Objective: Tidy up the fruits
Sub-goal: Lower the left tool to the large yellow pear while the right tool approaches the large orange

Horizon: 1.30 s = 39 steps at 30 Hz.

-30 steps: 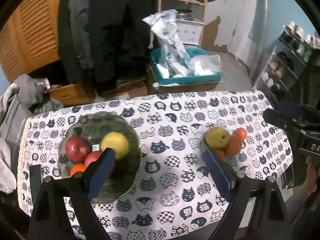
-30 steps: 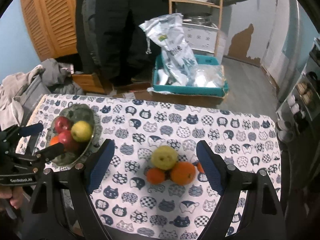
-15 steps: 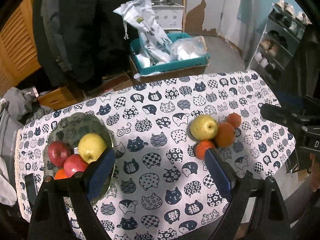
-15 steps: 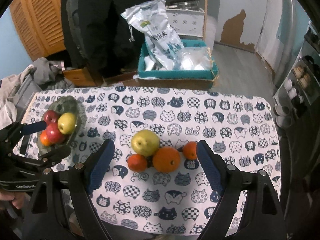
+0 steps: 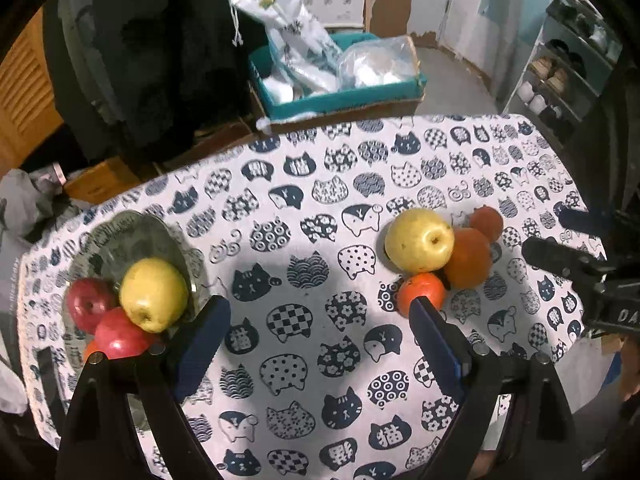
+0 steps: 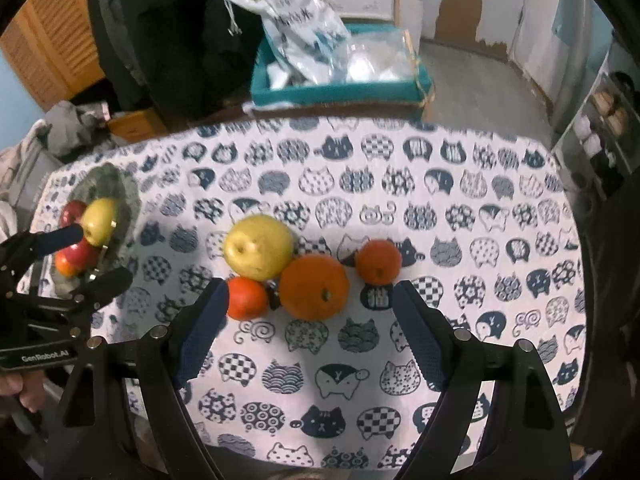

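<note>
A loose pile lies on the cat-print cloth: a yellow-green apple (image 6: 258,247), a large orange (image 6: 314,287) and two small oranges (image 6: 246,298) (image 6: 378,261). My right gripper (image 6: 308,302) is open and empty, its jaws spread either side of the large orange, just short of it. A dark glass bowl (image 5: 132,236) at the left holds a yellow apple (image 5: 154,294), two red apples (image 5: 90,304) (image 5: 120,336) and a small orange. My left gripper (image 5: 320,316) is open and empty over the cloth between bowl and pile (image 5: 420,246).
Beyond the table's far edge stand a teal box (image 6: 340,92) with plastic bags, a dark coat and a wooden louvred door. A shoe shelf (image 5: 560,76) is at the right. The right gripper shows at the right edge of the left wrist view (image 5: 576,260).
Both grippers have come lower and closer to the table. The right gripper has closed in on the loose pile. The left one has shifted right, away from the bowl. Both stay open.
</note>
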Each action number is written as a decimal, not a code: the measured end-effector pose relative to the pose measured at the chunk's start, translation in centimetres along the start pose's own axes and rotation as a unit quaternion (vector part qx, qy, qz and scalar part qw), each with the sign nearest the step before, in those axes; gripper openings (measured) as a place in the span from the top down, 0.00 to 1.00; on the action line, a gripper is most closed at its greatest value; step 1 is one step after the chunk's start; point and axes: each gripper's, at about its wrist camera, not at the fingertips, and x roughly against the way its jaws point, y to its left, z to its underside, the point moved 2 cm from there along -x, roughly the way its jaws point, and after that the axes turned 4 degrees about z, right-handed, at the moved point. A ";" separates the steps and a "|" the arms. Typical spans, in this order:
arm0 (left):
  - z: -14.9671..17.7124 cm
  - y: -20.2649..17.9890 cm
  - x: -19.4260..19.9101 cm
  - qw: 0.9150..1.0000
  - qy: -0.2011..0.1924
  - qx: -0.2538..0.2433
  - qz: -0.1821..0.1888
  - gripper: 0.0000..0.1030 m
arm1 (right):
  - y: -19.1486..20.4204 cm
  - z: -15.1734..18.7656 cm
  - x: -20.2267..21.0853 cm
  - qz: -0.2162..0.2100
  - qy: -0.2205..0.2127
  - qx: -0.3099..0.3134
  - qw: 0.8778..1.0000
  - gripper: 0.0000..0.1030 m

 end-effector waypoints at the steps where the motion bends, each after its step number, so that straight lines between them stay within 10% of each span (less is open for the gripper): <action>1: 0.0 0.1 -0.4 1.000 0.003 0.003 0.001 0.11 | -0.1 0.1 -0.7 -0.001 0.008 -0.002 1.000 0.18; 27: -0.2 0.6 -6.9 0.998 0.050 0.025 0.015 0.11 | -0.4 1.2 -10.2 -0.044 0.093 -0.028 0.994 0.33; 39: -1.9 -1.2 -6.2 0.998 0.037 0.029 0.041 0.11 | -1.7 1.9 -8.4 -0.035 0.075 -0.030 0.996 0.39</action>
